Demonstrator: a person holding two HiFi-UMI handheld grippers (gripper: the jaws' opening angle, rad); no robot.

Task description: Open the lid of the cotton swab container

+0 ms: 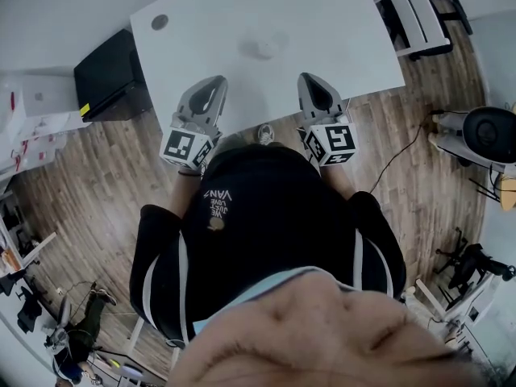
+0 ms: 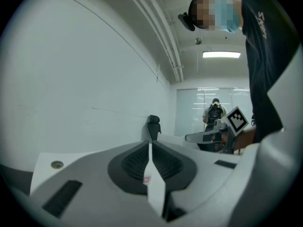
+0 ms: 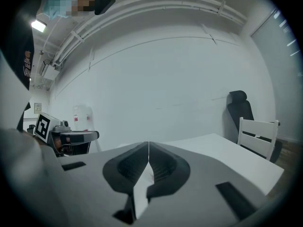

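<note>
Locating the cotton swab container [image 1: 262, 49] is possible in the head view only. It appears as a faint, pale shape on the white counter [image 1: 339, 39], well ahead of both grippers and roughly midway between them. Its lid cannot be made out.

The left gripper [image 2: 149, 145] has its jaws closed on nothing, pad against pad. The right gripper [image 3: 148, 145] is in the same state. Both rest at the counter's near edge, and the hands behind the marker cubes are hidden.

The left gripper view shows a round grommet [image 2: 57, 164] in the counter, the right gripper from the side, and a distant person [image 2: 215, 112]. The right gripper view shows a white chair [image 3: 258, 136] and a black office chair [image 3: 239, 108] past the counter's end.

A black box [image 1: 109, 75] stands on the wood floor [image 1: 89, 176] beside the counter's left edge.
</note>
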